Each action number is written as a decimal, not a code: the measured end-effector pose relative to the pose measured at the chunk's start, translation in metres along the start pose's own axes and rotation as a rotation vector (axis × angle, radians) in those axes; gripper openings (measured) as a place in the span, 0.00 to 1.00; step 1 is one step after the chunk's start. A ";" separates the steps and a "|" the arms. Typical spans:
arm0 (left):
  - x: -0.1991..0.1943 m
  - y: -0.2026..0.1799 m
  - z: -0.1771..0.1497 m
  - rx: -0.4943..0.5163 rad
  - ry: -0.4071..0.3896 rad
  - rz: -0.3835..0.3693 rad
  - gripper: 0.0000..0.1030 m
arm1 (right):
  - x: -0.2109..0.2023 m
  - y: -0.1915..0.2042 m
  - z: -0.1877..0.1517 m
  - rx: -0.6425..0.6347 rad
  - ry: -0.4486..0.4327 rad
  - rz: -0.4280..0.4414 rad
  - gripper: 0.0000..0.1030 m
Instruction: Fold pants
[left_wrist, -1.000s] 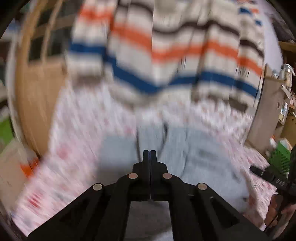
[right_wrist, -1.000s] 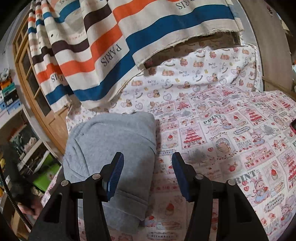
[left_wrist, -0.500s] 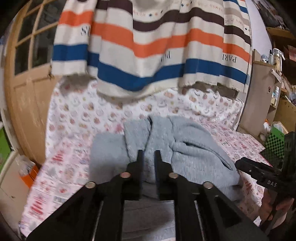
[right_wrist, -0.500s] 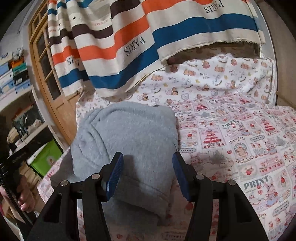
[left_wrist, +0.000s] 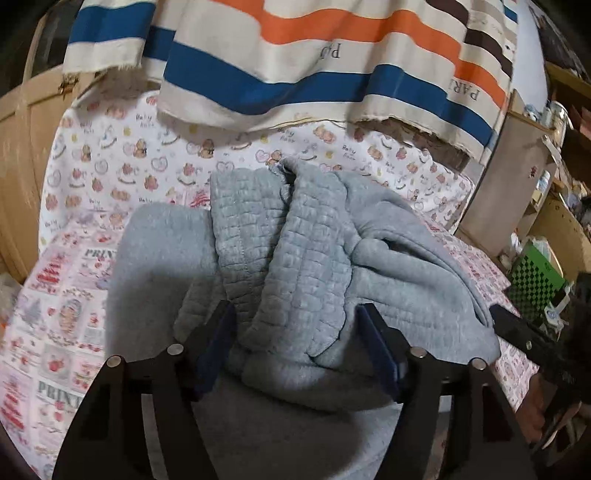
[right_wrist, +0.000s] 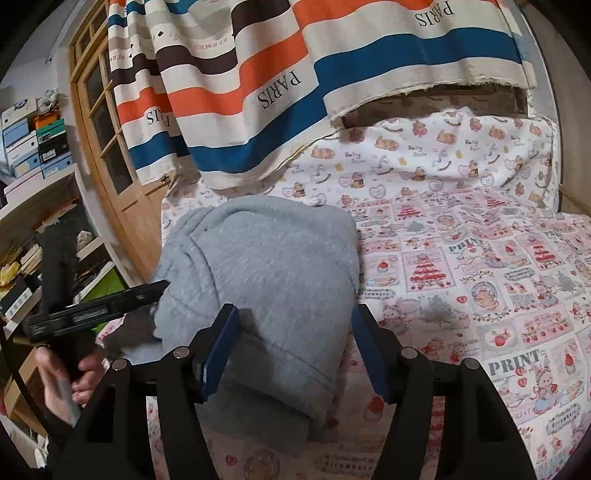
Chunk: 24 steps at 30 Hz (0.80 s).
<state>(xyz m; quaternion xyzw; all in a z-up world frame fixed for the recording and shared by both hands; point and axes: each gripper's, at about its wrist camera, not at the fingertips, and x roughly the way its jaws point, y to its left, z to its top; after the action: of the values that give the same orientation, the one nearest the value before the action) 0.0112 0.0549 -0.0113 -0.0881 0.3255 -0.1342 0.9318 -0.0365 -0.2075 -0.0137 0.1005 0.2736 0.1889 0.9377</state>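
Lying in a bundle on the printed bedsheet (right_wrist: 480, 258), the grey pants (right_wrist: 266, 266) sit toward the sheet's left side, below the hanging striped cloth (right_wrist: 295, 74). From the right wrist view they look already folded over into a thick rounded packet; from the left wrist view the same pants (left_wrist: 295, 258) show a quilted inner face turned up and a loose fold draped to the right.

Both claws are spread apart and hold nothing — the left gripper (left_wrist: 295, 343) hangs over the near part of the bundle with its jaws either side of the quilted fold, and the right gripper (right_wrist: 291, 343) stands with its jaws wide over the near end of the packet. Whether any finger touches the cloth I cannot tell.

This fabric reads as a thick, soft fleece: light enough for one claw, not slippery, nothing to break, but limp and bulky, so it will sag and spring open rather than crease. A good hold would be on a hemmed edge or cuff, pinching through all layers at a corner, not on the puffy middle.

Much is hidden — the waistband and leg ends are tucked out of view, the near end of the pants is covered by the gripper bodies, and the layers beneath cannot be counted.
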 end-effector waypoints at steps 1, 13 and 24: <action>0.002 -0.003 0.000 0.009 0.000 0.017 0.63 | 0.000 0.000 -0.001 0.001 0.004 0.004 0.63; -0.107 -0.053 0.016 0.135 -0.300 0.183 0.01 | -0.004 0.002 0.002 -0.016 -0.011 -0.020 0.63; -0.080 -0.017 0.014 0.087 -0.192 0.215 0.00 | 0.010 0.025 -0.001 -0.096 0.037 0.052 0.63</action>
<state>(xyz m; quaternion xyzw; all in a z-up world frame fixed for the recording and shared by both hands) -0.0431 0.0645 0.0506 -0.0248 0.2364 -0.0383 0.9706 -0.0371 -0.1804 -0.0121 0.0588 0.2789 0.2282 0.9309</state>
